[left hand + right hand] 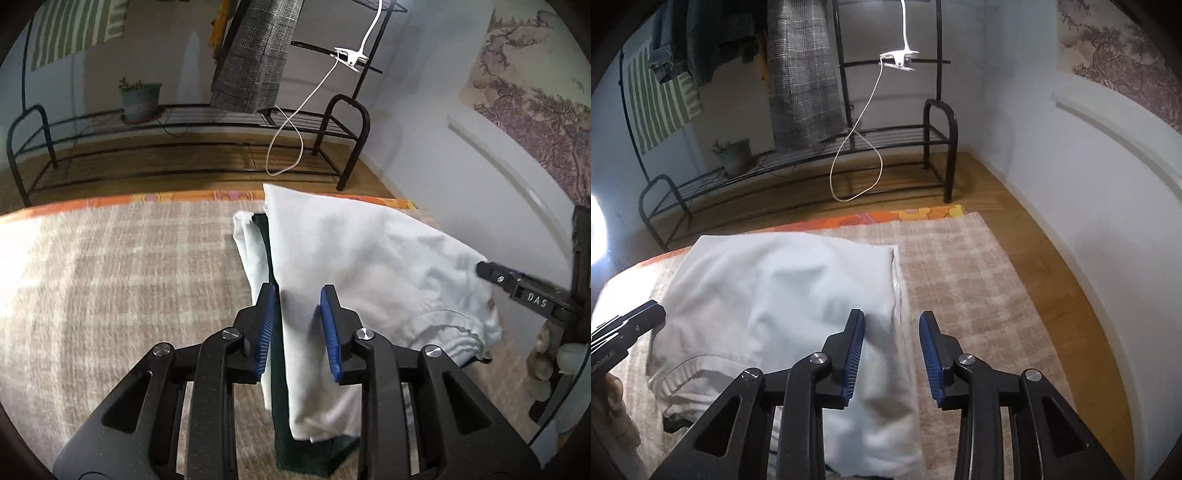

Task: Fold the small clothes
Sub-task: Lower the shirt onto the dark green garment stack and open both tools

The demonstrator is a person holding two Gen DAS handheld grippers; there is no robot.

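Note:
A pale blue-white garment (354,258) lies folded on the beige checked blanket (110,277), with a dark green cloth (291,435) under its near left edge. My left gripper (297,295) is open, its jaws either side of the garment's left fold, not closed on it. The right gripper's finger shows at the right (517,284). In the right wrist view the garment (783,295) fills the left and middle, elastic waistband at lower left. My right gripper (891,319) is open over the garment's right edge. The left gripper's tip shows at the left (631,325).
A black metal rack (184,147) with a potted plant (138,99) and a hanging grey checked cloth (255,59) stands behind the bed. A white clip lamp with its cable (349,57) hangs on it. The white wall (1089,184) is to the right, wooden floor (1015,240) beside the blanket.

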